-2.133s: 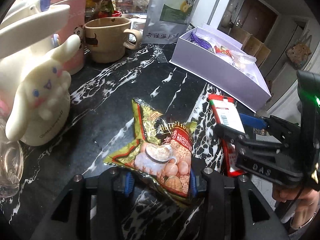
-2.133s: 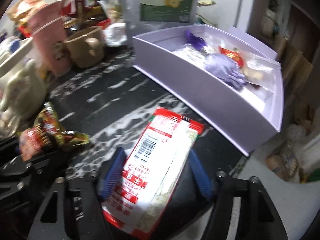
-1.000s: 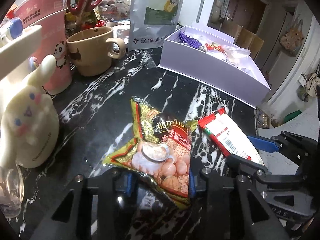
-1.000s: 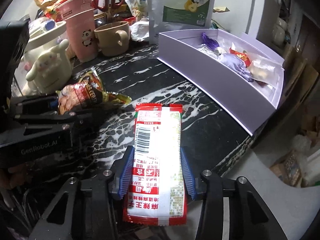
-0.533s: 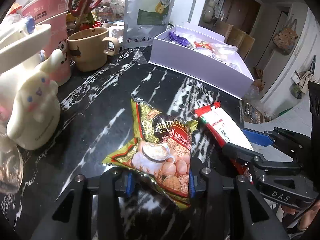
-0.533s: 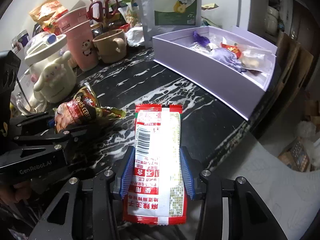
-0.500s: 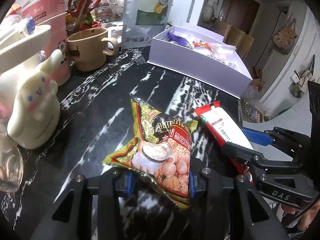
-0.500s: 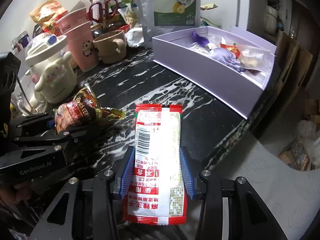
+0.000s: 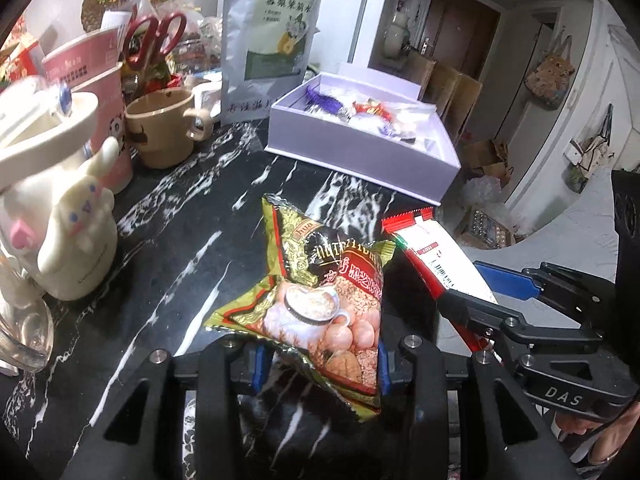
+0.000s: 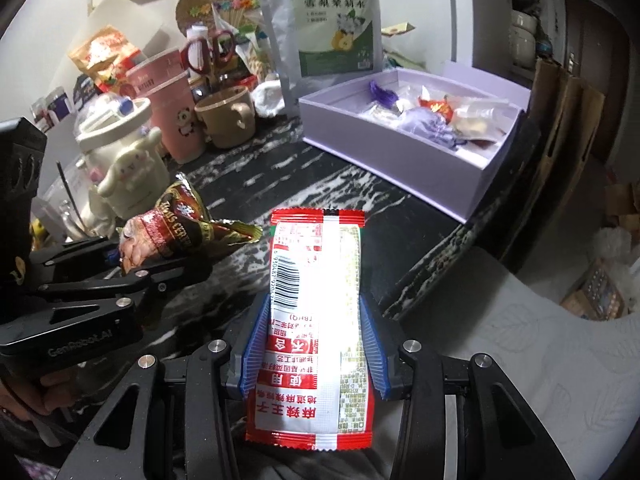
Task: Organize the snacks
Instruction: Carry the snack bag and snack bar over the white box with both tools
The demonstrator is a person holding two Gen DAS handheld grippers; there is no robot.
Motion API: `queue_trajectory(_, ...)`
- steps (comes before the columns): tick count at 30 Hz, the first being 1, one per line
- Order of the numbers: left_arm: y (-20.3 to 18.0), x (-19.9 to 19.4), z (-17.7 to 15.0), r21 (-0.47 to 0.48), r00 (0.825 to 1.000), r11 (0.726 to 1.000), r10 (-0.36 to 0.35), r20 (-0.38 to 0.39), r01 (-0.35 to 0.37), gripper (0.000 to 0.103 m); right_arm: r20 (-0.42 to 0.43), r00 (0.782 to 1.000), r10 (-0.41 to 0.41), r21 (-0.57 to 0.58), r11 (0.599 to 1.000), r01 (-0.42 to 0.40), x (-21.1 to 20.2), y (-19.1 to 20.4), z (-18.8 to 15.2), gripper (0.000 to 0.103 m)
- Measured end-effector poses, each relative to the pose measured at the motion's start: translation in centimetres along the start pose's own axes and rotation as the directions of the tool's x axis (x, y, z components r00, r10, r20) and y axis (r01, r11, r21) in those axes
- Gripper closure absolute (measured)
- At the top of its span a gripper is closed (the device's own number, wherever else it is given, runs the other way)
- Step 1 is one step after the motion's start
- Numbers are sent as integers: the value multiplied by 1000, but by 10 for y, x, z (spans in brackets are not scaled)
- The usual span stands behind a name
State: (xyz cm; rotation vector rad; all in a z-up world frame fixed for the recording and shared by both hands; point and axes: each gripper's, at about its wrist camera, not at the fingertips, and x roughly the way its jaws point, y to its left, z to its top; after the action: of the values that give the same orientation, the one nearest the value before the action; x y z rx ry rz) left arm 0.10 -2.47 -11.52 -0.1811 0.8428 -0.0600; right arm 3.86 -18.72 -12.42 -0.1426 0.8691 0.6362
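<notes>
My left gripper (image 9: 318, 364) is shut on a gold and red cereal packet (image 9: 320, 292), held above the black marble counter (image 9: 176, 216). My right gripper (image 10: 314, 354) is shut on a flat red and white snack packet (image 10: 316, 312), its blue pads pressing both long edges. In the left wrist view that red and white packet (image 9: 436, 256) and the right gripper (image 9: 484, 296) show at the right. The right wrist view shows the cereal packet (image 10: 172, 232) at the left. A lilac box (image 9: 360, 148) holding several wrapped snacks (image 10: 432, 116) stands open at the counter's far side.
A white bunny-shaped container (image 9: 60, 216), a pink panda cup (image 9: 100, 92), a tan mug (image 9: 164, 132), red scissors (image 9: 156, 40) and a tall silver pouch (image 9: 272, 32) crowd the back left. The counter's edge (image 10: 440, 264) drops off at the right, floor clutter below.
Both grippers have lifted with their packets, so the counter and the lilac box look farther away. The grips are unchanged.
</notes>
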Motion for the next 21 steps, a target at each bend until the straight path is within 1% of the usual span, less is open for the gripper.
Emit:
queue_trajectory(4, -8, -13, 8, 21, 999, 1000, -8, 35, 7, 64, 42, 999, 8, 6, 1000, -8, -18, -1, 4, 60)
queue_trajectory(9, -20, -31, 25, 46, 996, 999, -26, 91, 21, 64, 112, 994, -4, -1, 1000, 4, -46, -3, 13, 60)
queue_trajectory(15, -41, -52, 52, 91, 984, 995, -58, 171, 43, 64, 201, 979, -22, 5, 1000, 21, -81, -12, 27, 60)
queue_trajectory(21, -61, -60, 76, 134, 973, 989, -91, 211, 64, 64, 268, 962, -41, 5, 999, 41, -106, -25, 41, 60)
